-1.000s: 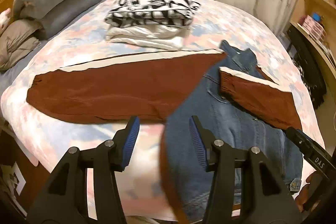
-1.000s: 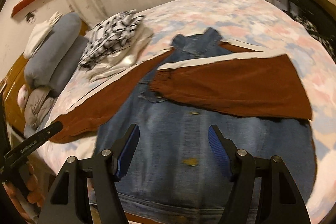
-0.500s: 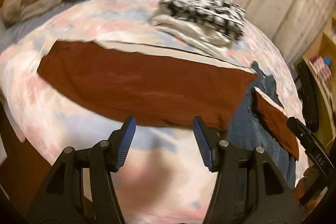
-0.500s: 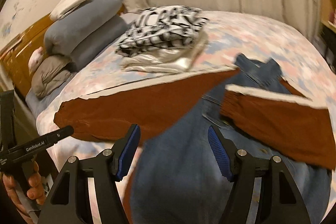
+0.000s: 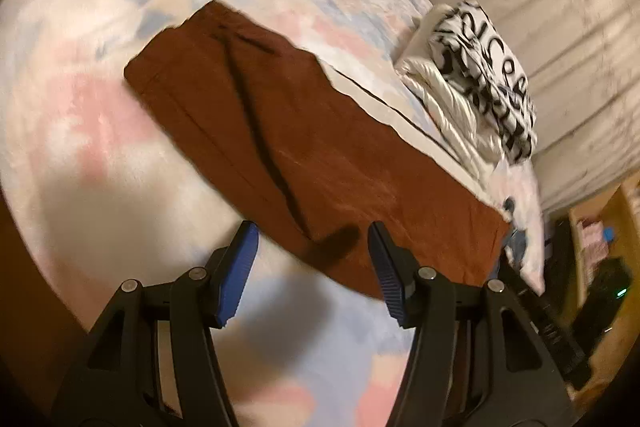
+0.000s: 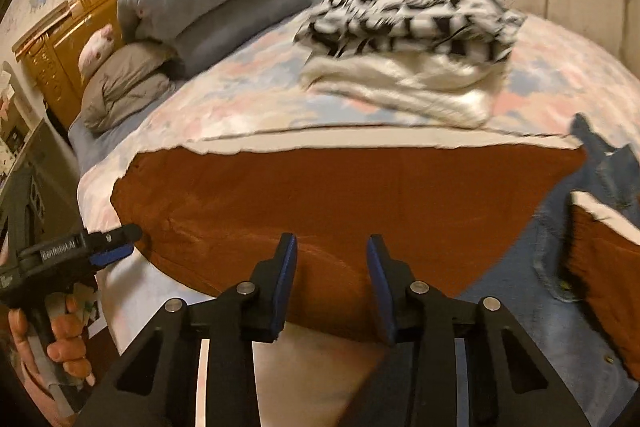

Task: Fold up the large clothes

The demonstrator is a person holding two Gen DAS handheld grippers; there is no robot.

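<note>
Jacket [image 6: 520, 311] spread flat on bed [image 5: 80, 131], left sleeve [image 5: 288, 147] stretched out for folding. Both tools empty: left tool [image 5: 312, 267] open over sleeve's near edge; right tool [image 6: 332, 275] half-open, just been closing, nothing between.

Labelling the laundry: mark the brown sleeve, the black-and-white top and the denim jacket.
brown sleeve [image 6: 340, 203], right wrist view, middle of the flat cloth.
black-and-white top [image 6: 412, 15], right wrist view, printed upper face.
denim jacket [image 6: 608, 163], right wrist view, collar.
</note>
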